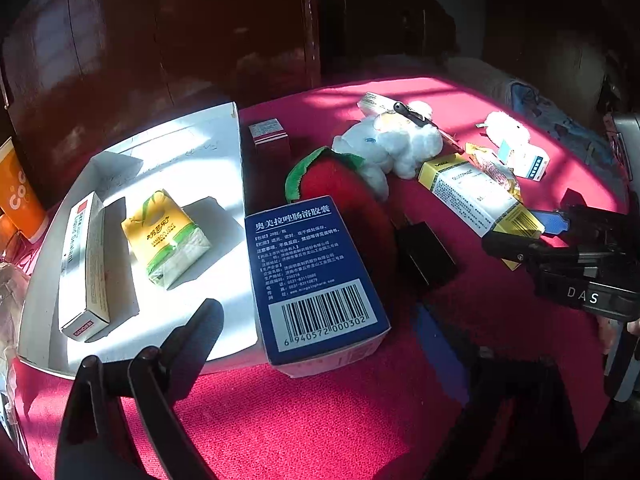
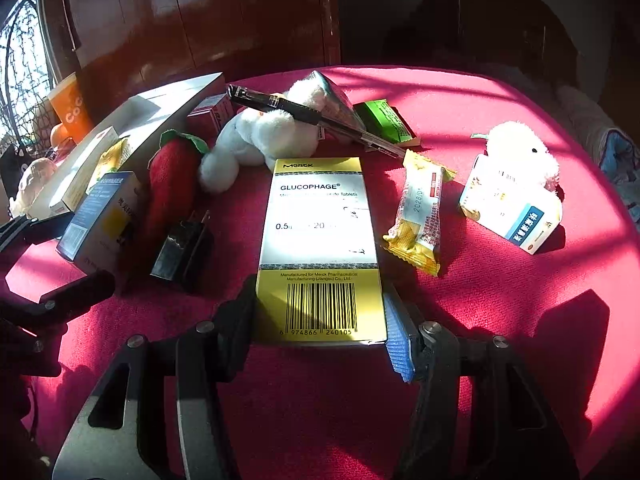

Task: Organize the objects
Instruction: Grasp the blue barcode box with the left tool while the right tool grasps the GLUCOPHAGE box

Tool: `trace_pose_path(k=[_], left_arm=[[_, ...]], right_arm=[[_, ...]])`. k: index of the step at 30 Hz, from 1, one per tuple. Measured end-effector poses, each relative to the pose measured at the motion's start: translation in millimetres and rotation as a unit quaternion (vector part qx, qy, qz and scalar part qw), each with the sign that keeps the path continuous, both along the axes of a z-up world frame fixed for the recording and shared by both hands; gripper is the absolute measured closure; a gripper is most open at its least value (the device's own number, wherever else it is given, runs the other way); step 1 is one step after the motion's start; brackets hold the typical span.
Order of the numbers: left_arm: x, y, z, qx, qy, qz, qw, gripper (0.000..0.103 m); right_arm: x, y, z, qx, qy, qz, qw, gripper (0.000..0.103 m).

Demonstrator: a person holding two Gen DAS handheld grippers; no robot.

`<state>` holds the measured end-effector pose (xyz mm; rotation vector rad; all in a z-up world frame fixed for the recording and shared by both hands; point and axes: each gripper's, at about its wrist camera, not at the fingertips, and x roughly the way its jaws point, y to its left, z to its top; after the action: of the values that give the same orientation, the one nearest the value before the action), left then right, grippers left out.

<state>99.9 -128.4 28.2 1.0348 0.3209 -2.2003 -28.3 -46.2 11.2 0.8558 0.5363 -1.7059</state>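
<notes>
- Right gripper (image 2: 320,332) straddles the near barcode end of the yellow Glucophage box (image 2: 320,240); pads at its edges, whether they press on it is hard to tell.
- Left gripper (image 1: 320,360) jaws apart around the blue medicine box (image 1: 316,276), left of the Glucophage box; right finger lost in shadow.
- White tray (image 1: 236,160), further left, cut off.

Orange cup (image 1: 16,196) cut by frame edge

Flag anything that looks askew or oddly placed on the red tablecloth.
A black pen lies balanced across the white plush toy instead of on the cloth. The blue medicine box overhangs the white tray's edge, tilted.
</notes>
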Motion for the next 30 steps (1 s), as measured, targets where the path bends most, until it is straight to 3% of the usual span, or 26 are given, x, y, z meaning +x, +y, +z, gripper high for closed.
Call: trace_pose_path(k=[2,5,12,18,20,25,28,30], left_arm=[[-4.3,5.1,-0.6,-0.026,-0.018,0.0,0.9995,0.034],[-4.0,6.3,-0.7,-0.042,-0.027,0.01,0.9987,0.045],[16.6,7.3,10.0,-0.008,0.026,0.027,0.9992,0.05],[23.3,9.3,9.4,-0.006,0.034,0.033,0.9988,0.05],[25.8,16.6,11.7,-0.027,0.035,0.03,0.9985,0.05],[21.8,55.1,19.6,-0.136,0.02,-0.029,0.9901,0.05],[15.9,64.3,15.3,-0.135,0.007,-0.058,0.9891,0.05],[12.9,62.0,9.7,-0.122,-0.006,-0.052,0.9912,0.051]], right_arm=[[0.3,0.2,0.3,0.0,0.001,0.0,1.0,0.047],[-0.2,0.1,0.3,-0.002,-0.004,0.0,1.0,0.047],[-7.7,5.0,2.3,-0.013,-0.016,-0.025,0.999,0.047],[-15.4,12.7,3.6,-0.02,-0.03,-0.045,0.998,0.047],[-16.0,13.8,3.8,-0.02,-0.03,-0.046,0.998,0.047],[-18.4,13.4,3.2,-0.02,-0.033,-0.048,0.998,0.047],[-18.1,14.1,3.5,-0.022,-0.036,-0.051,0.998,0.047],[-18.9,15.8,4.0,-0.024,-0.04,-0.054,0.997,0.047]])
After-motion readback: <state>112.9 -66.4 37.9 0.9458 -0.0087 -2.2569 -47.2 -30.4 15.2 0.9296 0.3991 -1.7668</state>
